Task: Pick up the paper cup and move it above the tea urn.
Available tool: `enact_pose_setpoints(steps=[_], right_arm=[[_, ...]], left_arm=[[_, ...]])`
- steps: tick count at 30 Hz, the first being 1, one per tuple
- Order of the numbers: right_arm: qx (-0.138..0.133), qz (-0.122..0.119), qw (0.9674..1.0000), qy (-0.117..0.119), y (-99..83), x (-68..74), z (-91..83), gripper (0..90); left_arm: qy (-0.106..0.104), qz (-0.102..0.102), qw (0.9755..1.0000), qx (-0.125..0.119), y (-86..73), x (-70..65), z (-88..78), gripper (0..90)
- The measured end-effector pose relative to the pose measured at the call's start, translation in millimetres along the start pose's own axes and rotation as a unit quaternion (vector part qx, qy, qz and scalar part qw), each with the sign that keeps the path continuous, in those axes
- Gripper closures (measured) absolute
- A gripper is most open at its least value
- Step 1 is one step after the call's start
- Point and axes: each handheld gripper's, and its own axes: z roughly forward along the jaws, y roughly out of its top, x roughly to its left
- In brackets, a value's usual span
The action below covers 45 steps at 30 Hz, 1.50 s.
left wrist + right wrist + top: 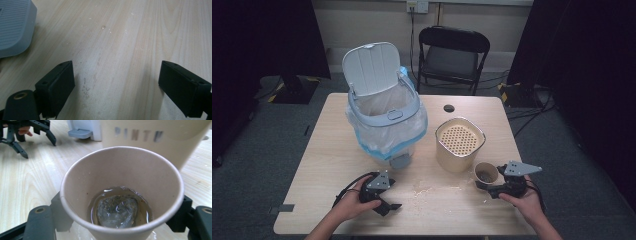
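Note:
A brown paper cup (486, 173) stands on the wooden table (332, 145) at the front right, just in front of a beige canister (459, 145) with a perforated insert. My right gripper (486, 181) is shut on the cup, one black finger (58, 213) pressed against each side. Inside the cup (125, 170) a wet tea bag (117, 211) lies in a little brown liquid. My left gripper (393, 195) rests low over the table at the front left, open, with bare wood between its fingers (60, 85).
A pale blue pedal bin (384, 120) with its lid up and a plastic liner stands at the table's middle left, its grey pedal (13, 27) near my left gripper. Crumbs (432, 187) dot the wood between the hands. A black folding chair (452, 50) stands behind the table.

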Motion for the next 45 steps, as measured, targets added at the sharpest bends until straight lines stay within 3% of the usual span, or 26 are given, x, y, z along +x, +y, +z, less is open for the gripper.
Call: enact_pose_setpoints(steps=[15, 28, 37, 42, 45], right_arm=[[-0.014, 0.021, 0.9991, -0.034, 9.4, -31.8, -12.9, 25.2], [0.003, 0.024, 0.9979, -0.060, 14.6, -57.8, -9.4, 25.2], [0.003, 0.023, 0.9976, -0.066, 22.1, -72.5, -3.1, 25.2], [-0.004, 0.023, 0.9981, -0.058, 30.3, -81.8, 2.1, 25.3], [0.000, 0.013, 0.9981, -0.061, 34.2, -87.2, 4.0, 25.3]], left_arm=[[0.000, 0.000, 1.0000, 0.000, 0.0, 0.0, 0.0, 12.8], [0.000, 0.000, 1.0000, 0.000, 0.0, -0.1, 0.0, 12.8], [0.000, 0.000, 1.0000, 0.000, 0.0, -0.1, 0.0, 12.8], [0.000, 0.000, 1.0000, 0.000, 0.0, 0.0, 0.0, 12.8], [0.000, 0.001, 1.0000, 0.001, 0.0, 0.1, 0.0, 12.8]])
